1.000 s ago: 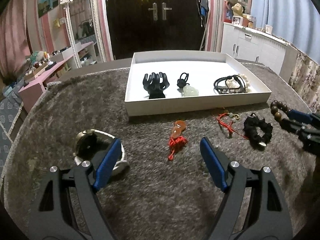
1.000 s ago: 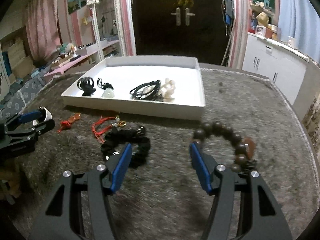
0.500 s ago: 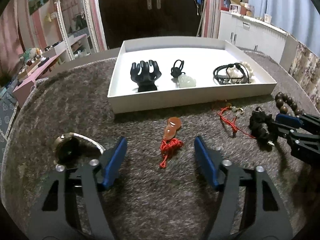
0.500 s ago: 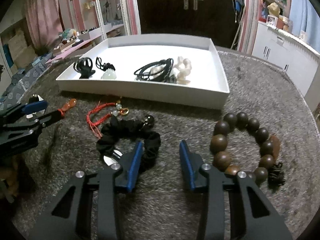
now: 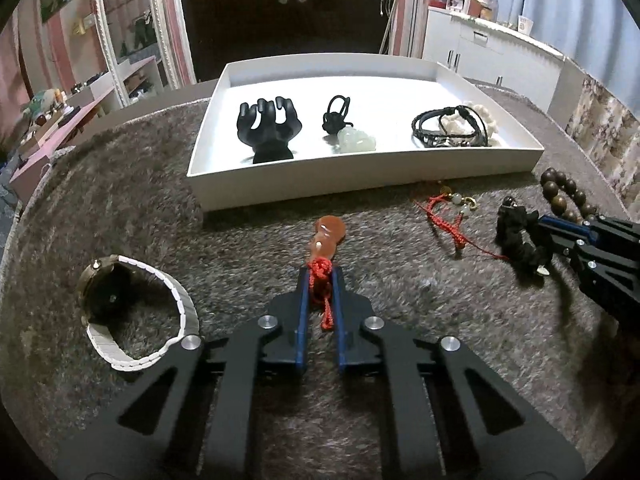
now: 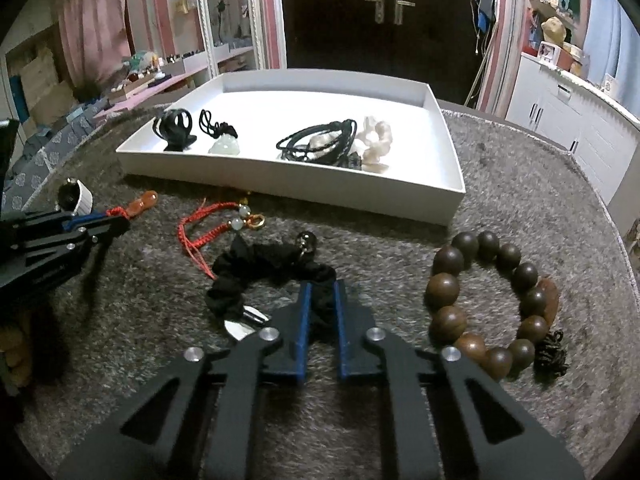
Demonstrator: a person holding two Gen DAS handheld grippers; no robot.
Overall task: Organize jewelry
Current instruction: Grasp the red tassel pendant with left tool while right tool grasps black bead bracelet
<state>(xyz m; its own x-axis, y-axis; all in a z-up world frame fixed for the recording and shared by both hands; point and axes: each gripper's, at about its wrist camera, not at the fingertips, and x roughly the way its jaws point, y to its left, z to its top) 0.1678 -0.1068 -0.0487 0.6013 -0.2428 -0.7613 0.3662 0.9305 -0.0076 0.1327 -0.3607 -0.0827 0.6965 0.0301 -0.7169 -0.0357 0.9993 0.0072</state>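
Note:
My left gripper [image 5: 319, 276] is shut on the red cord of an orange gourd pendant [image 5: 327, 236] lying on the grey carpet; it also shows in the right wrist view [image 6: 142, 202]. My right gripper [image 6: 322, 288] is shut on a black scrunchie [image 6: 256, 272], also in the left wrist view [image 5: 518, 236]. A white tray [image 5: 360, 184] behind holds a black claw clip [image 5: 266, 128], a jade pendant on black cord [image 5: 352, 140], and black cord bracelets with a white bead bracelet [image 5: 456, 126].
A watch with a white band [image 5: 132, 312] lies left of my left gripper. A red string bracelet [image 6: 212, 228] and a brown wooden bead bracelet [image 6: 492, 300] lie on the carpet before the tray. White cabinets stand at the right.
Both grippers have moved forward and closed: the left on the pendant's red cord, the right on the black scrunchie.

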